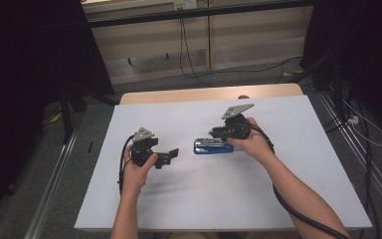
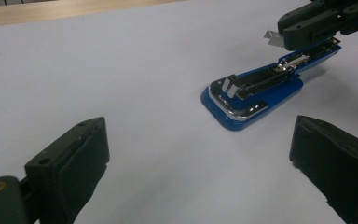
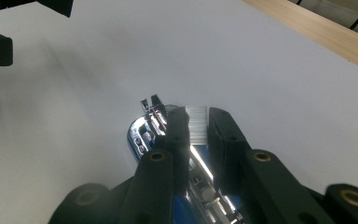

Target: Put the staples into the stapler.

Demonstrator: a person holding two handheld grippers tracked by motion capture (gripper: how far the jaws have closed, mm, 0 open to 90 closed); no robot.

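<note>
Blue stapler (image 1: pixel 213 147) lies flat on the white table (image 1: pixel 278 189), roughly mid-table, top flipped open so the shiny metal staple track shows; right gripper (image 1: pixel 218 133) sits directly above its far half, jaws nearly together and clamped on a small silver strip of staples (image 3: pixel 196 123); in the right gripper view the strip sits between the two black pads just over the track (image 3: pixel 200 175); left gripper view shows the same strip (image 2: pixel 274 38) sticking out of the right gripper's tips, just above the stapler's rear end (image 2: pixel 307 53); cannot tell whether the strip touches the track; left gripper (image 1: pixel 171 155) rests on the table to the stapler's left, pointing at it, near but apart; its jaws stand wide apart with nothing between them; stapler's front end (image 2: pixel 230 109) faces the left gripper, lying ahead of the open jaws, closer to one jaw than the other.
</note>
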